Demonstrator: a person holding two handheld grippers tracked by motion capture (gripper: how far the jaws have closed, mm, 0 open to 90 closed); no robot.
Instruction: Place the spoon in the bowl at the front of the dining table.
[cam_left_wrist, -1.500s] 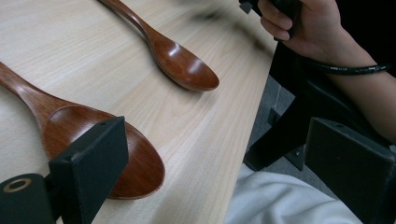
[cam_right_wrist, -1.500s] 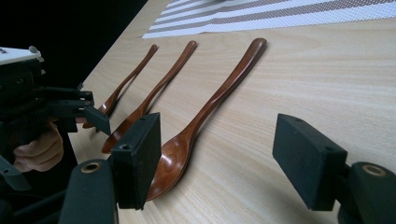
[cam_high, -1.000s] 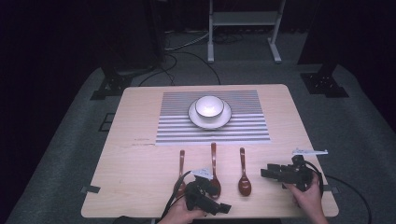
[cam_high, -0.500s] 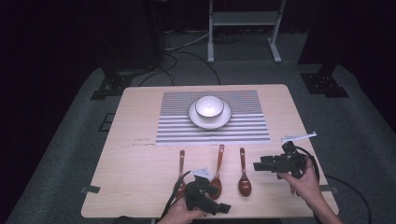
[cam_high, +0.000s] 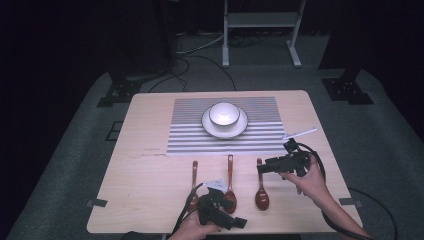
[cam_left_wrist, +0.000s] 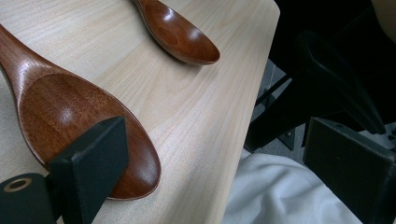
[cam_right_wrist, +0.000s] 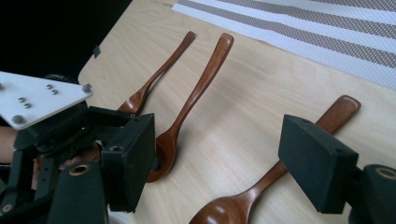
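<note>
Beside three spoons (cam_high: 229, 180), both tools apart.

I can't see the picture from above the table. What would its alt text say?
Three brown wooden spoons lie side by side on a pale wooden table, below a white bowl on a plate on a striped placemat. A person's hands reach in from the bottom, the right hand-held gripper by the rightmost spoon's handle, the left hand-held gripper near the table's front edge.

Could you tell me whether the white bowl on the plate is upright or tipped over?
Upright: in the high view the bowl sits level on its plate, its round opening facing up.
</note>
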